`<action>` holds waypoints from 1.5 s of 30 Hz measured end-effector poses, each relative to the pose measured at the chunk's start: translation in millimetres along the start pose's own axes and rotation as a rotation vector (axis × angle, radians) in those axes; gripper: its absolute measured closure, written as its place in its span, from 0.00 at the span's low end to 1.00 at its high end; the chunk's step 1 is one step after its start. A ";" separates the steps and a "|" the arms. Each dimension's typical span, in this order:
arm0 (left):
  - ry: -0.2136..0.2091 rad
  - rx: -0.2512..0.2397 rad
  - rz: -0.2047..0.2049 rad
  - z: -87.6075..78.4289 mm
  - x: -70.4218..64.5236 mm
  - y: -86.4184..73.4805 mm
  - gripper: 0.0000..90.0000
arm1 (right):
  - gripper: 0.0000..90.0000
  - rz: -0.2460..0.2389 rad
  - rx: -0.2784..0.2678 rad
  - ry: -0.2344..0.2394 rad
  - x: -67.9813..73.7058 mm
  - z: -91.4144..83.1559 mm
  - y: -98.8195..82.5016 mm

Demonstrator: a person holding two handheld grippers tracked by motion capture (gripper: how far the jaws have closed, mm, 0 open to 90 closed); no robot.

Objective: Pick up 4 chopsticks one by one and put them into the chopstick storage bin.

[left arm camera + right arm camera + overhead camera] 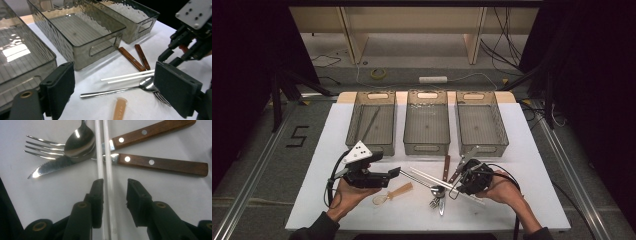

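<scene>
A pile of cutlery lies on the white table: two white chopsticks (103,157), a steel spoon (80,142), a fork (40,147) and two wooden-handled knives (155,162). My right gripper (115,192) straddles the chopsticks, jaws apart, with a gap on the right side. In the high view it sits at the pile's right end (457,187), over the chopsticks (427,176). My left gripper (392,175) is wide open, holds nothing, and points right towards the pile. Its own view (117,87) looks onto the spoon (112,92) and an amber plastic spoon (119,108).
Three smoky clear bins stand in a row behind the cutlery: left (353,120), middle (427,147), right (482,147). A long thin utensil lies in the left bin. The table's front edge (412,229) runs just below my hands.
</scene>
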State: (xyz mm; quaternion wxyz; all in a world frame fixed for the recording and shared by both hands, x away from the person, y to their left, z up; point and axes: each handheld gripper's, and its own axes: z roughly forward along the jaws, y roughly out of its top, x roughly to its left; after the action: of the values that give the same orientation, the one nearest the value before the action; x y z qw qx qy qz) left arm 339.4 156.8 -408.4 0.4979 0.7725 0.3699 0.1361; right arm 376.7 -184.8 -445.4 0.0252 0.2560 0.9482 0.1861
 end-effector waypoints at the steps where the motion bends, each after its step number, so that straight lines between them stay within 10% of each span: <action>1: 0.007 0.007 0.012 0.0 -0.8 -1.3 0.19 | 0.77 -0.009 0.009 -0.002 -0.6 1.2 0.1; 25: 0.004 0.026 0.038 1.0 -8.5 -9.9 0.19 | 0.91 -0.067 0.087 0.000 1.4 16.3 6.6; 45: -0.007 0.043 0.057 4.0 -12.0 -6.5 0.19 | 0.95 -0.131 0.022 -0.046 3.8 -5.4 7.5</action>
State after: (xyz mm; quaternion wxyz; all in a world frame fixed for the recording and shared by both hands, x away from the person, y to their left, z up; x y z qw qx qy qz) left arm 330.6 147.2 -414.0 0.4785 0.7938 0.3486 0.1395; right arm 376.1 -178.8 -437.5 0.0564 0.1979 0.9642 0.1674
